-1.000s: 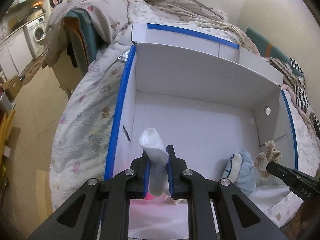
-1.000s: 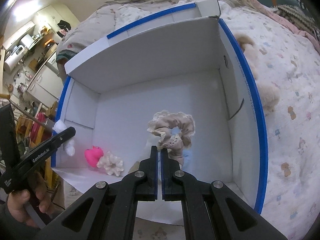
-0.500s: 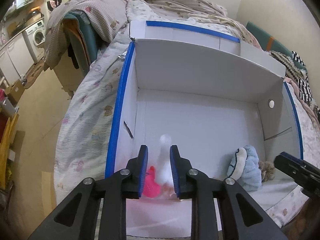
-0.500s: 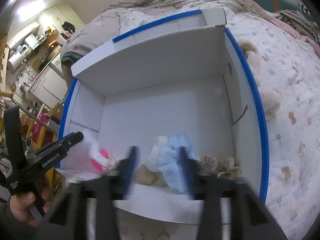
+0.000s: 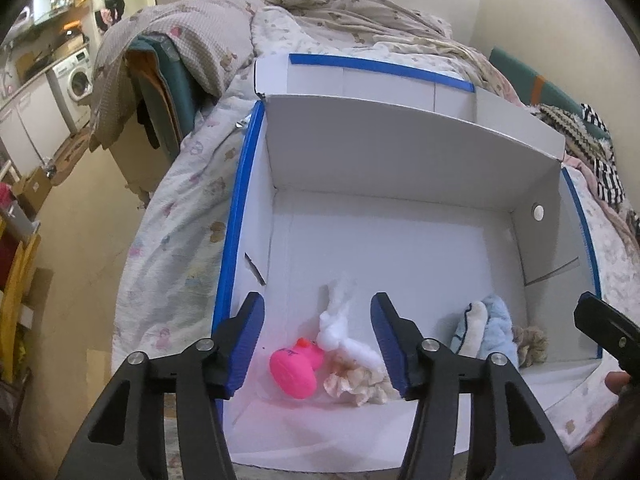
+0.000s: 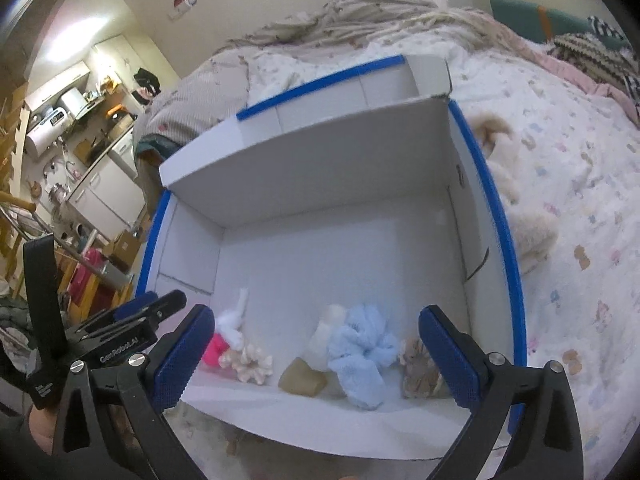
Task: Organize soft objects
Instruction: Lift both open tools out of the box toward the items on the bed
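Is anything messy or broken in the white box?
Nothing looks broken. The white box holds a pink toy, white sock, blue fluffy cloth and beige scrunchie, all bunched at its near edge.

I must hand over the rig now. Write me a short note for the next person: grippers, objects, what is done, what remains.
Left gripper: open, empty, above the near left of the white box.
Right gripper: open, empty, above the near right.
In the box: pink toy, white fluffy piece, cream scrunchie, blue plush cloth, beige scrunchie, tan block.
Done: these are inside.
Left: a cream plush lies on the bed outside.
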Tool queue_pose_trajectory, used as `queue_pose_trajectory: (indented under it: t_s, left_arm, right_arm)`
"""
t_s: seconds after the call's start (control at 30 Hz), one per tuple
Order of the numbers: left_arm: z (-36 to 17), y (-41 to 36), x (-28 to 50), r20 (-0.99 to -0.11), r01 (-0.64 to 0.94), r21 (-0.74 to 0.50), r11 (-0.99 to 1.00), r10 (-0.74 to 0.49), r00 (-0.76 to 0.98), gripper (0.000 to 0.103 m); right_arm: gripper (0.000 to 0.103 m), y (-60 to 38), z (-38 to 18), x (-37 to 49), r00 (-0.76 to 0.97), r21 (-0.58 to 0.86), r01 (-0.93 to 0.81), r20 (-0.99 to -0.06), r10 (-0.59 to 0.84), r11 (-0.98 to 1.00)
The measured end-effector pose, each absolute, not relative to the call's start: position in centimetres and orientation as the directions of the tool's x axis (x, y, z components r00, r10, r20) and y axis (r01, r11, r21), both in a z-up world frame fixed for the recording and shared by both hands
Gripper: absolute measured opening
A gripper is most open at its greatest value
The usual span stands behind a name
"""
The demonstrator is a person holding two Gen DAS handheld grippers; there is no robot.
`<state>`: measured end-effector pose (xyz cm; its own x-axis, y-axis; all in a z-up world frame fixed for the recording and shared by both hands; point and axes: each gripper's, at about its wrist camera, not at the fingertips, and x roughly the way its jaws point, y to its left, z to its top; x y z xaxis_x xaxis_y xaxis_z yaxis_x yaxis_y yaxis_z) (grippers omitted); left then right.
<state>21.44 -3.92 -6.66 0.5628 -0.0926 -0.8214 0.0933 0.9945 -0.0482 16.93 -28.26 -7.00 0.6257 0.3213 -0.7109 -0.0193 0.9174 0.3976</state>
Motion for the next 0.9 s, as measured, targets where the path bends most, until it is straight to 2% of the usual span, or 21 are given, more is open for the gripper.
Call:
queue_pose_trajectory:
  t_s: [0.3,0.5,0.9]
  left_arm:
    - [-4.9,-4.0,20.6,-0.787,0.103,-0.049,0.994,-0.102,0.609,0.070]
    - [-4.4,-3.6,19.9,-0.789,0.113,-0.086,0.990,-0.137,0.599,0.070]
    - [-3.8,-1.3,17.3,-0.791,0.094,-0.071,0.993,-0.114,0.601,0.070]
  right_arm:
    - [0.103,-27.9,-6.6,16.5,0.675,0.361,-0.030,-0.681,0.285,0.932]
    - [0.103,-26.8,-6.0,15.4,0.742,0.269,-0.028,-0.640,0.200,0.963]
    - [0.103,-25.5,-5.4,12.6,0.730,0.273,-0.054,-0.646,0.225,0.961]
